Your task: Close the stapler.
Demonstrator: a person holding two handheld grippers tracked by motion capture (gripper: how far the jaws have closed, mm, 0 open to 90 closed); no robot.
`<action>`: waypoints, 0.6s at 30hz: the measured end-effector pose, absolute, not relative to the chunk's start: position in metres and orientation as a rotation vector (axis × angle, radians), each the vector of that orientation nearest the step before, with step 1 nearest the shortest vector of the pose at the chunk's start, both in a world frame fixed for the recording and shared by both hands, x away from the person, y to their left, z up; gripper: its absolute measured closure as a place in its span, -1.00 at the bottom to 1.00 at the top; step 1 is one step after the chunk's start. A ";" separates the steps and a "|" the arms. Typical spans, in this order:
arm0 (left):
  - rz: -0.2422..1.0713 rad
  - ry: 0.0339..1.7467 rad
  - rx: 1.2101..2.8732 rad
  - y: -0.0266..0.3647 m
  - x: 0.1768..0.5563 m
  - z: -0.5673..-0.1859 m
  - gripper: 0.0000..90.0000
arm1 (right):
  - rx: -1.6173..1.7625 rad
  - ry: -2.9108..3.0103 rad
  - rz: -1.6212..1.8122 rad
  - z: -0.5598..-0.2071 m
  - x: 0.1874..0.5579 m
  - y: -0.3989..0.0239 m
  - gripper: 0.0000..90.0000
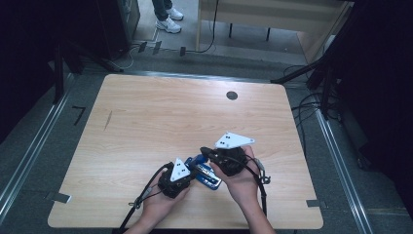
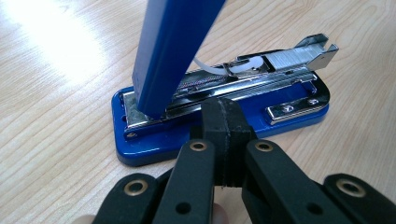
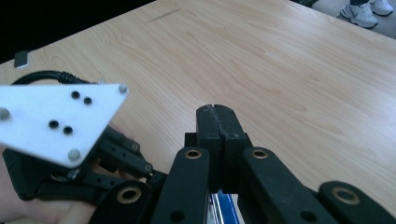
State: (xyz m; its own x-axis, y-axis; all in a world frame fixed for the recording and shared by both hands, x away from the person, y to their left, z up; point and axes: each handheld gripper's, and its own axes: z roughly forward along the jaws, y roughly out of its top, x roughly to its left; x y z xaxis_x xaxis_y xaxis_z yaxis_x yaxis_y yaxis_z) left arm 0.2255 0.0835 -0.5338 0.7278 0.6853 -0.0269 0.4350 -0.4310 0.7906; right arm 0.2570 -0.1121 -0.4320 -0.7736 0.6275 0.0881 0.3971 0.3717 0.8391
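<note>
High view: blue stapler point(image 1: 205, 174) lying on the worktop point(image 1: 160, 117) near its front edge, between the two grippers. Left gripper point(image 1: 191, 173) touching or just short of the stapler's left end; right gripper point(image 1: 206, 152) just above and behind the stapler. Dark round mark point(image 1: 232, 95) far back from the stapler.

Left gripper view: stapler point(image 2: 224, 112) open, blue top arm point(image 2: 170, 51) swung up steeply, hinged at the stapler's left end. Metal staple channel point(image 2: 261, 70) exposed, a row of staples at its right end. Left gripper fingers point(image 2: 215, 126) pressed together, nothing between them, tip just beside the stapler's near side, contact unclear.

Right gripper view: right gripper fingers point(image 3: 209, 128) pressed together, empty, pointing over bare worktop point(image 3: 280, 60). Sliver of blue stapler point(image 3: 228, 205) below the fingers. Left gripper's white plate point(image 3: 56, 119) left of that.

Handling, as judged: stiff metal-and-plastic body, moderately heavy, smooth painted base likely to slide on the wood. Top arm free on its hinge, apt to flop. Best hold: across the base's long sides, or the raised arm by its flat faces
</note>
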 end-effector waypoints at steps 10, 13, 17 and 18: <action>0.384 0.841 2.097 0.083 0.225 -0.534 1.00 | 0.952 2.379 1.352 -0.445 0.248 -0.127 1.00; 0.379 0.838 2.100 0.083 0.225 -0.534 1.00 | 0.962 2.374 1.355 -0.449 0.246 -0.131 1.00; 0.378 0.831 2.107 0.084 0.225 -0.534 1.00 | 0.978 2.369 1.352 -0.456 0.243 -0.137 1.00; 0.377 0.832 2.105 0.084 0.225 -0.534 1.00 | 0.986 2.369 1.350 -0.457 0.242 -0.138 1.00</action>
